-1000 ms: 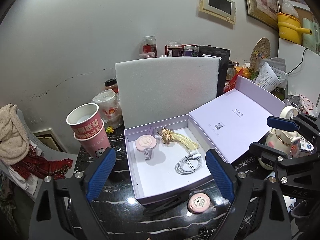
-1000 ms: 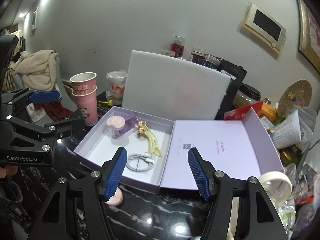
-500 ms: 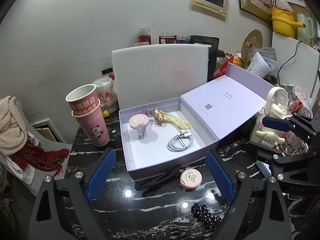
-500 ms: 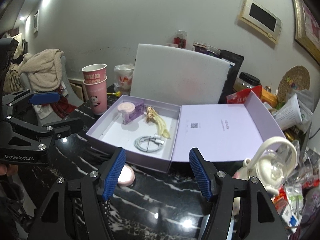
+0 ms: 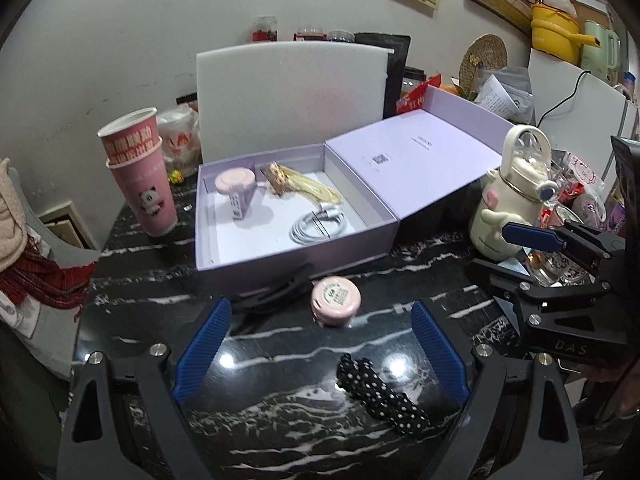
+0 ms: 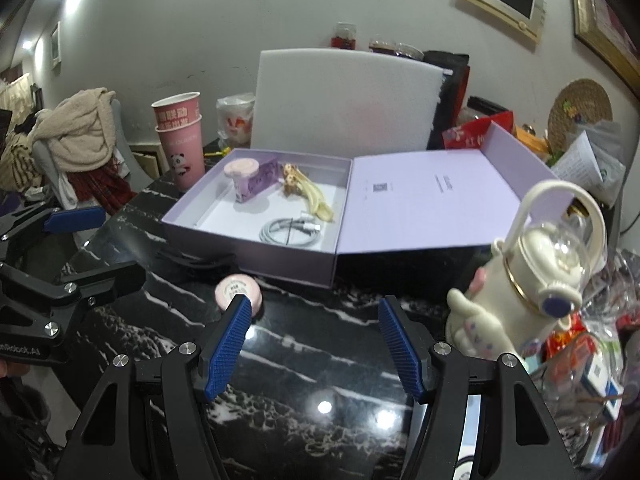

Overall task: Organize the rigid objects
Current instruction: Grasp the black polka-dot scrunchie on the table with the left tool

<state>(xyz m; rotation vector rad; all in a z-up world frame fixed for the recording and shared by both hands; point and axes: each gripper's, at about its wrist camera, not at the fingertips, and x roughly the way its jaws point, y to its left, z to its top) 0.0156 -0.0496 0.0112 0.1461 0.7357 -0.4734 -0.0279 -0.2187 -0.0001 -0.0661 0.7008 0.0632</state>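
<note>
**Both tools open over the dark worktop, nothing held**

The left tool (image 5: 320, 344) hangs above the black marbled worktop (image 5: 280, 432) with its blue pads spread wide apart and nothing between them. Just ahead of its tips, on the worktop, lies a round pink tin (image 5: 336, 301), free of both pads. A black polka-dot hair clip (image 5: 380, 394) lies nearer the camera, close to the right-hand pad but, as far as the left wrist view shows, not touching it. A black claw clip (image 5: 276, 290) rests against the front wall of the lilac box (image 5: 288, 264).

The right tool (image 6: 316, 344) is also open, its gap narrower than the left one's, and it grips nothing. In the right wrist view its left pad overlaps the pink tin (whether it touches cannot be told from this angle).

The lilac box stands open, its lid (image 5: 412, 160) folded back to the right. Inside lie a pink-topped item on a small purple carton (image 5: 236, 190), a yellow hair clip with a spotted ornament (image 5: 300, 184) and a coiled white cable (image 5: 318, 226). A white foam sheet (image 5: 292, 96) stands upright behind the box. Two stacked pink paper cups (image 5: 142, 172) stand to the left of the box, and a cream character-shaped bottle (image 5: 514, 196) stands to the right of the lid.
</note>
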